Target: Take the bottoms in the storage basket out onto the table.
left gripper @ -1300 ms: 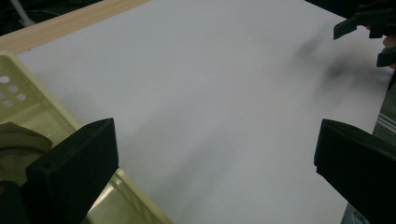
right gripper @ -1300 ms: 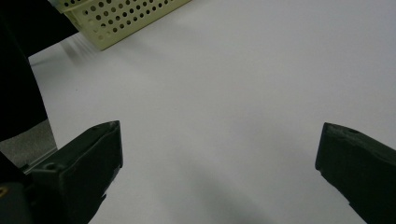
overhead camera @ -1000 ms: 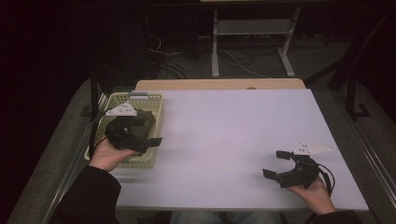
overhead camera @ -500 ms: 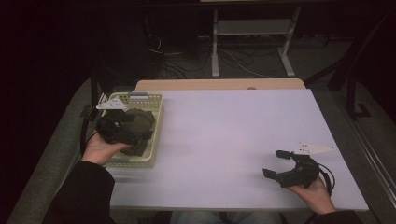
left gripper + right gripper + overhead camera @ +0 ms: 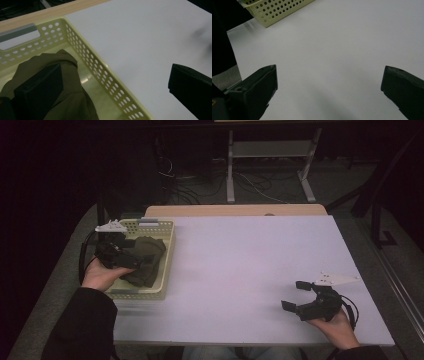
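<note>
- Fingers of the left gripper [image 5: 131, 261] are spread wide; one jaw presses on the olive-green cloth [image 5: 67, 82], the other hangs outside the basket wall over the table.
- Bunched olive cloth lies inside the pale yellow perforated basket [image 5: 167, 251], at the white table's [image 5: 250, 265] left edge.
- Right gripper [image 5: 294, 295] rests near the table's front right, jaws parted, gripping nothing.

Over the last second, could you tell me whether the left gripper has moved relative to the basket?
Yes. The left gripper has swung toward the table's left edge: its jaws, which reached past the yellow basket's right rim, are now inside it over the olive cloth.
</note>
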{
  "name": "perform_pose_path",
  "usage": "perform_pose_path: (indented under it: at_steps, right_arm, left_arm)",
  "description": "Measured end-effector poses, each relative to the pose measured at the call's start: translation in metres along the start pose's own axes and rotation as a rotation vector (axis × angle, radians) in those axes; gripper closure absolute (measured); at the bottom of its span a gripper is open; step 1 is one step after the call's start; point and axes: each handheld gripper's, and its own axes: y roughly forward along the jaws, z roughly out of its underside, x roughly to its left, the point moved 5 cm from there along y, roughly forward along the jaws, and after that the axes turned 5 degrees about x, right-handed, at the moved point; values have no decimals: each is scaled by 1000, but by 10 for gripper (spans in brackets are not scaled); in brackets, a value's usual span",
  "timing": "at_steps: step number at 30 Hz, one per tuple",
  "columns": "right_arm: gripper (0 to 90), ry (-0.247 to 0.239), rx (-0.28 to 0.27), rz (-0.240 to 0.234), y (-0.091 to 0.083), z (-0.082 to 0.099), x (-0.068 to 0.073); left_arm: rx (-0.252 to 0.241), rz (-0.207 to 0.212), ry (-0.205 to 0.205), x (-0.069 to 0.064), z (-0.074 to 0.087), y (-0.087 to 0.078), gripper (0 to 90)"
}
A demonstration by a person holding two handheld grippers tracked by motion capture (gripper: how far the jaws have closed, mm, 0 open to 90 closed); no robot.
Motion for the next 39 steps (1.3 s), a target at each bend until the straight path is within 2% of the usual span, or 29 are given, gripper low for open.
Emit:
perform_pose_path:
  at_steps: [22,33,39]
  right_arm:
    - [2,0,-2,-3,0,0,0]
    - [2,-1,3,-4,0,0,0]
    - [3,-2,4,-3,0,1,0]
  left_arm:
    - [47,-71,-61,35,8,11,0]
    - [75,-116,-116,58,19,17,0]
    - [73,-124,-151,68,24,19,0]
